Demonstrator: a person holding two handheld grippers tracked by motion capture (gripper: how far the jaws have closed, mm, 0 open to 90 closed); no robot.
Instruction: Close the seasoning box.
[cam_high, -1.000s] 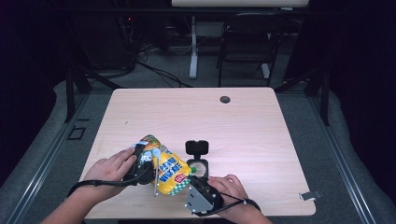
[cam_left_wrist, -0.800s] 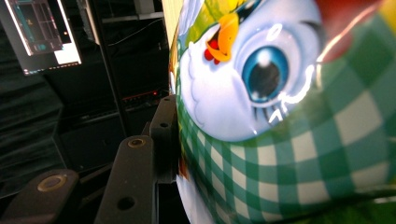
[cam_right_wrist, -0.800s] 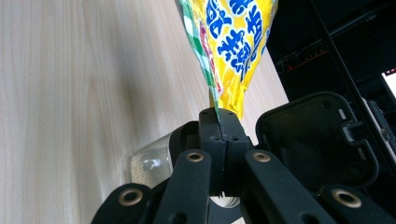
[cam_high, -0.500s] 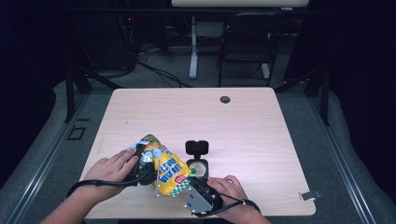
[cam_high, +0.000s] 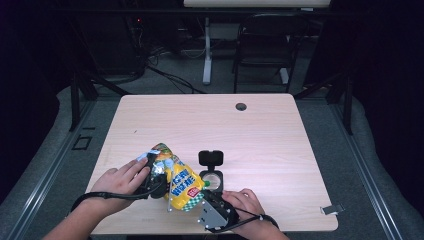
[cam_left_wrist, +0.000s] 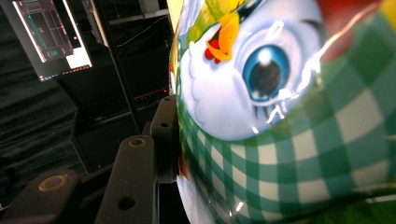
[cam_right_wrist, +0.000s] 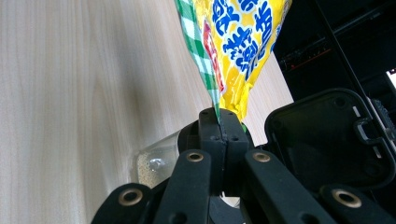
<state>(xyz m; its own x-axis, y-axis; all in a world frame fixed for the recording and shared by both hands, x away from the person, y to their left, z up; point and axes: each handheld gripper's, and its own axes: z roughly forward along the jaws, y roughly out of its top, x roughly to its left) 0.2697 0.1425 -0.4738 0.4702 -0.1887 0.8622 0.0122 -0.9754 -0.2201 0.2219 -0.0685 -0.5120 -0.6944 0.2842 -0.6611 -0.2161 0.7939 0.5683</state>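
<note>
Change vs earlier: none visible; hands, bag unmoved, so grip looks settled.
L gripper (cam_high: 156, 175): jaws part-open, clamped across glossy yellow-and-green-check snack bag (cam_high: 182, 187), upper end.
Bag: lifted over pale wood table (cam_high: 280, 150), near edge.
R gripper (cam_right_wrist: 219, 123): fully shut on bag's lower seam.
Black lidded container (cam_high: 211, 172): open, just beside bag.
Judgement: ready to tear/pour.

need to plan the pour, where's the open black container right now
In the high view the open black container sits on the table near its front edge, just right of the yellow snack bag and beyond the right gripper.
</note>
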